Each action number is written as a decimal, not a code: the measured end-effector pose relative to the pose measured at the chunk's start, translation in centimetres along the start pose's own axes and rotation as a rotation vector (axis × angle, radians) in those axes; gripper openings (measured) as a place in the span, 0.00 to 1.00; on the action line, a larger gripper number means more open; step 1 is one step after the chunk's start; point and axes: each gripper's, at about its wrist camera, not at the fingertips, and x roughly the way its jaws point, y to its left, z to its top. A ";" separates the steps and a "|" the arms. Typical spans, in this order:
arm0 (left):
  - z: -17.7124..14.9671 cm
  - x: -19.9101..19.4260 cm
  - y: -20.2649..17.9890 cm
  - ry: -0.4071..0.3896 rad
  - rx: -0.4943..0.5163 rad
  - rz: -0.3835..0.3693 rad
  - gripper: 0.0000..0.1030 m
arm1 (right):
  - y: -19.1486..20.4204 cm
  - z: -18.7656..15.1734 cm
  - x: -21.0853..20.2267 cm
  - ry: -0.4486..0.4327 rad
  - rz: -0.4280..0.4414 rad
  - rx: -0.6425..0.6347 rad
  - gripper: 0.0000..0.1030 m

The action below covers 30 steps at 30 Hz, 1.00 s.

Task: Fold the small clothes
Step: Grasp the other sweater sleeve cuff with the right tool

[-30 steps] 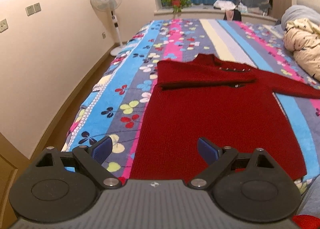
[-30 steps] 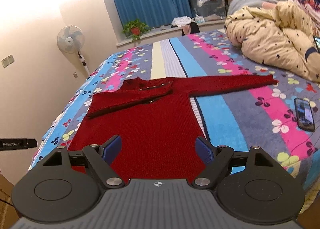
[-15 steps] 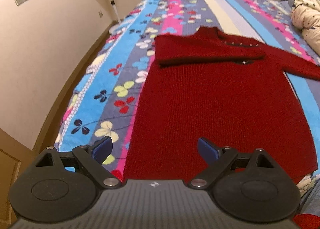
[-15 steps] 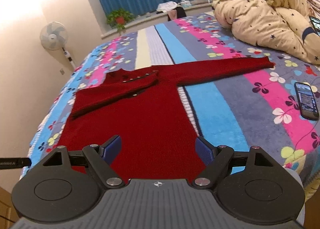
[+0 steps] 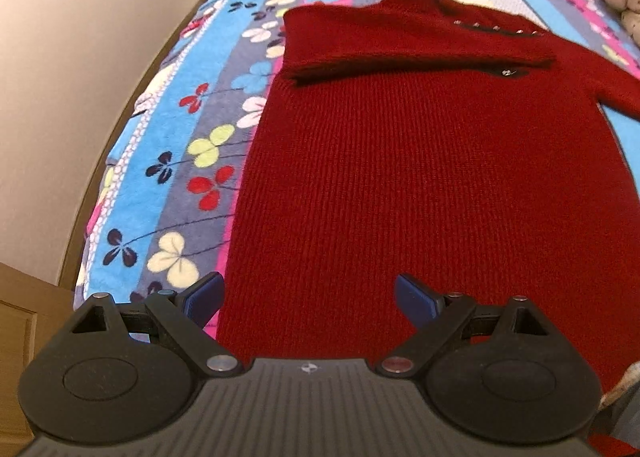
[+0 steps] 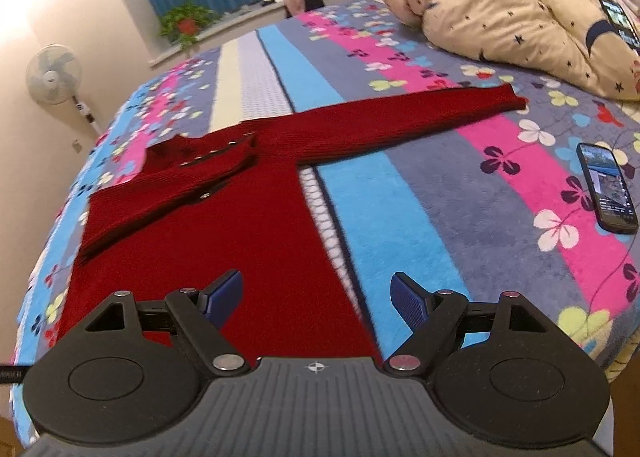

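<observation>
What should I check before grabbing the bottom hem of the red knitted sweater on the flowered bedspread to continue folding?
1. Left gripper open, nothing held: ok.
2. Right gripper open, nothing held: ok.
3. Red knitted sweater body lying flat on the striped flowered bedspread: ok.
4. One sleeve folded across the chest: ok.
5. Other sleeve folded in: not ok, it lies stretched out sideways.
6. Black smartphone apart from the sweater: ok.
7. Bottom hem reachable: cannot tell, the gripper bodies hide it.
</observation>
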 end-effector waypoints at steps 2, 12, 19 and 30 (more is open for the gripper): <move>0.8 1.0 -0.4 0.019 0.008 0.007 0.92 | -0.7 1.0 1.4 0.003 -0.019 0.018 0.80; 4.1 5.2 -2.9 0.086 0.038 0.005 0.92 | -7.8 6.7 10.6 0.028 -0.076 0.179 0.80; 5.4 7.2 -2.6 0.110 0.008 0.024 0.92 | -17.9 12.4 19.0 -0.034 -0.240 0.634 0.79; 6.5 9.1 -0.3 0.133 -0.017 0.120 0.92 | -20.5 19.6 26.9 -0.114 -0.314 0.657 0.22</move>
